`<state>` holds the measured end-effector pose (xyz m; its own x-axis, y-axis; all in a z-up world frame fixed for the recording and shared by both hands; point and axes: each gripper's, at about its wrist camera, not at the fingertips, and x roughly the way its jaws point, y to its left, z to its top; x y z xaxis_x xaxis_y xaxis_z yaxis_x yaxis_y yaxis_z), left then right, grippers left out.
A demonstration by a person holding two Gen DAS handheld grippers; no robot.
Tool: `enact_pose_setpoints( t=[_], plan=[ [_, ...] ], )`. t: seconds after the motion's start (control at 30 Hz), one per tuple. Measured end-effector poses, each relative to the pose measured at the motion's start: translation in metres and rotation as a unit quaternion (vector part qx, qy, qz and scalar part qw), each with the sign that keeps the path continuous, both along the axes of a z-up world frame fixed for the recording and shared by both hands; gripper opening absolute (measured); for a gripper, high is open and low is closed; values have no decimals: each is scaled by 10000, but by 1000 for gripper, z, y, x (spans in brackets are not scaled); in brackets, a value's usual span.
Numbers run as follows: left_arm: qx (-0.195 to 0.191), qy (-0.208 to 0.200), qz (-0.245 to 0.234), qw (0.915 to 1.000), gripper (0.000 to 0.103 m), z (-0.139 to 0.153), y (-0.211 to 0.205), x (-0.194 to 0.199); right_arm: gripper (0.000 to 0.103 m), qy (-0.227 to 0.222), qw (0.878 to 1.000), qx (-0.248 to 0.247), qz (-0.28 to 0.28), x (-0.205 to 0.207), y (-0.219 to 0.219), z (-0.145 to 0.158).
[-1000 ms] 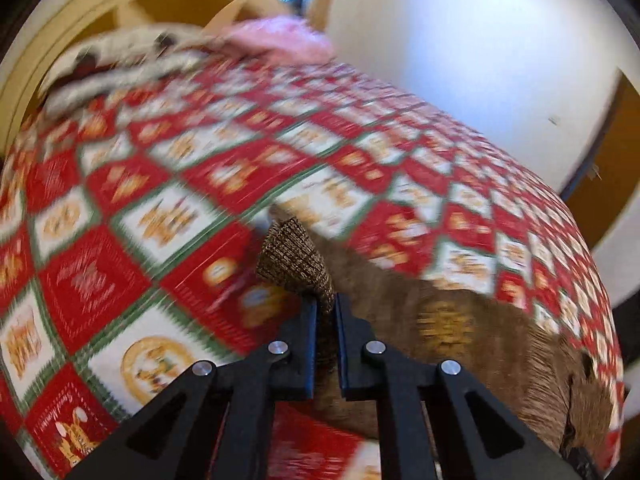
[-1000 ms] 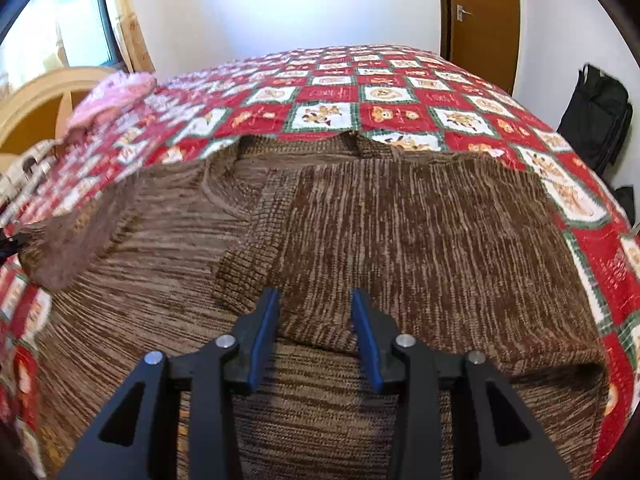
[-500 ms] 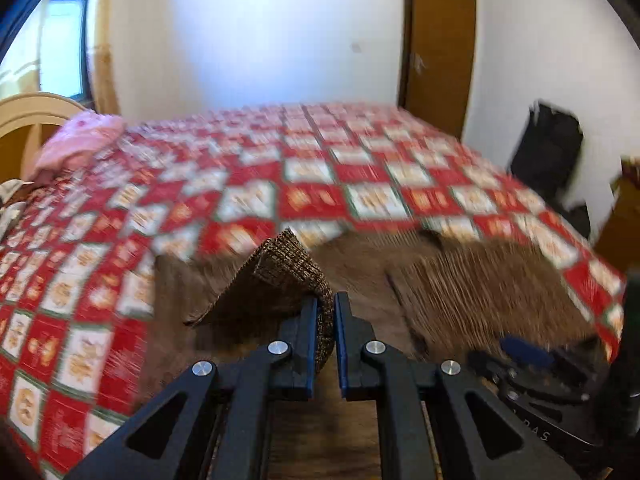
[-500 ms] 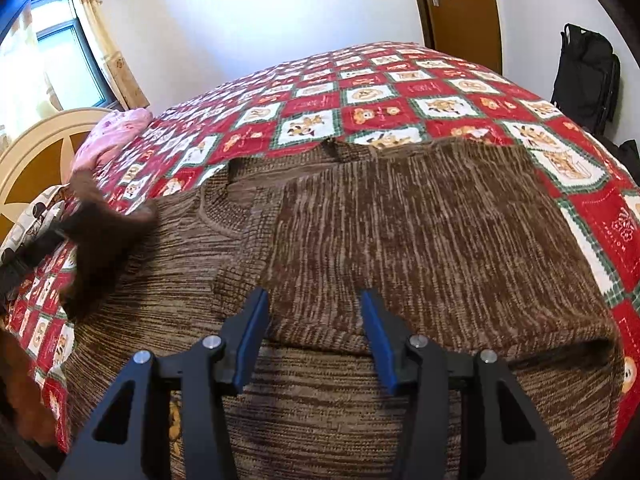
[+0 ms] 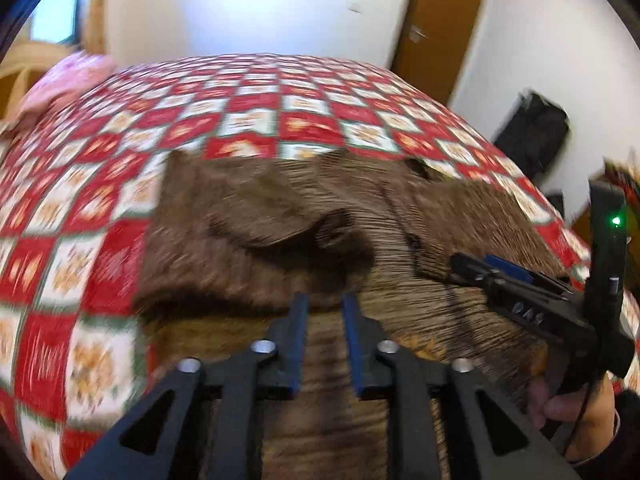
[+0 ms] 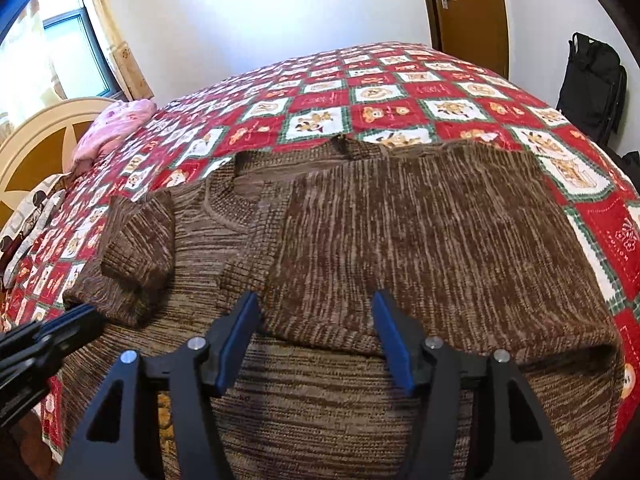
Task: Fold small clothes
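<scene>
Brown knit sweater lies spread on the bed over a red, white and green patchwork quilt, front side up with the neckline toward the left of the right wrist view. One sleeve is folded across the body, its ribbed cuff ending just in front of the right claw. The other sleeve is flopped back over the shoulder area on the left, bunched and not flat. Right claw jaws are opening, blue pads well apart, nothing between them, hovering over the sweater's lower body near the folded sleeve's edge. Left claw jaws are opening too, with a narrow gap and no fabric between the pads; the bunched sleeve lies free on the sweater just ahead of it. Left wrist view is motion-blurred, so fabric detail there is soft. In that view the right claw comes in from the right edge, with a person's hand on its handle and a green light on the housing. Pink cloth sits at the far left by the cream headboard. Brown door and a black bag stand against the far wall.
</scene>
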<state>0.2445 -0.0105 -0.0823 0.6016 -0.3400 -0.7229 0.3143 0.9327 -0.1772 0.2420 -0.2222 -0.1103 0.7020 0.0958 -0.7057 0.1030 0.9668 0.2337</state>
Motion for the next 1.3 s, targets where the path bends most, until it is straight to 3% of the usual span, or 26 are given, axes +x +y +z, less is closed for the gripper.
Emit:
enact_pose_setpoints(
  t=[0.07,0.17,0.27,0.4,0.57,0.63,0.67,0.7,0.77,0.93,1.07,1.2,1.3],
  plan=[
    [-79,13,526,9986,47,-5,22,-3,60,-82,9998,139,153,0,1,8],
    [-51,78,1033,9946,47,-11,39,-1,60,-281,9980,221,531,5,16,30],
    [-283,274,1398,9894,47,-18,54,-1,60,-500,9914,-167,1195,14,51,51],
    [-377,223,1778,9831,47,-29,66,-8,60,-605,9677,-845,2297,35,111,58],
    [-243,-44,1807,9832,47,-31,64,-15,59,-155,9431,-1289,3063,63,160,30],
    [-166,-126,1809,9833,47,-33,62,-15,52,29,9395,-1554,3053,70,169,18],
    [-124,-149,1798,9835,47,-33,61,-15,35,140,9416,-1700,2904,75,170,12],
    [-80,-170,1777,9839,47,-34,61,-15,25,262,9453,-1737,2749,79,166,5],
    [-81,-188,1754,9843,49,-34,61,-14,11,282,9568,-1443,2508,80,150,3],
    [-84,-194,1735,9846,50,-34,60,-13,9,-71,9861,401,1611,70,78,27],
    [14,-220,1703,9851,54,-34,56,-12,9,-142,9863,1463,754,61,20,20],
    [85,-228,1687,9854,55,-34,54,-12,9,177,9832,1796,293,58,-7,-8],
    [127,-237,1672,9856,55,-34,52,-13,9,157,9839,1771,201,56,-10,-11]
  ],
)
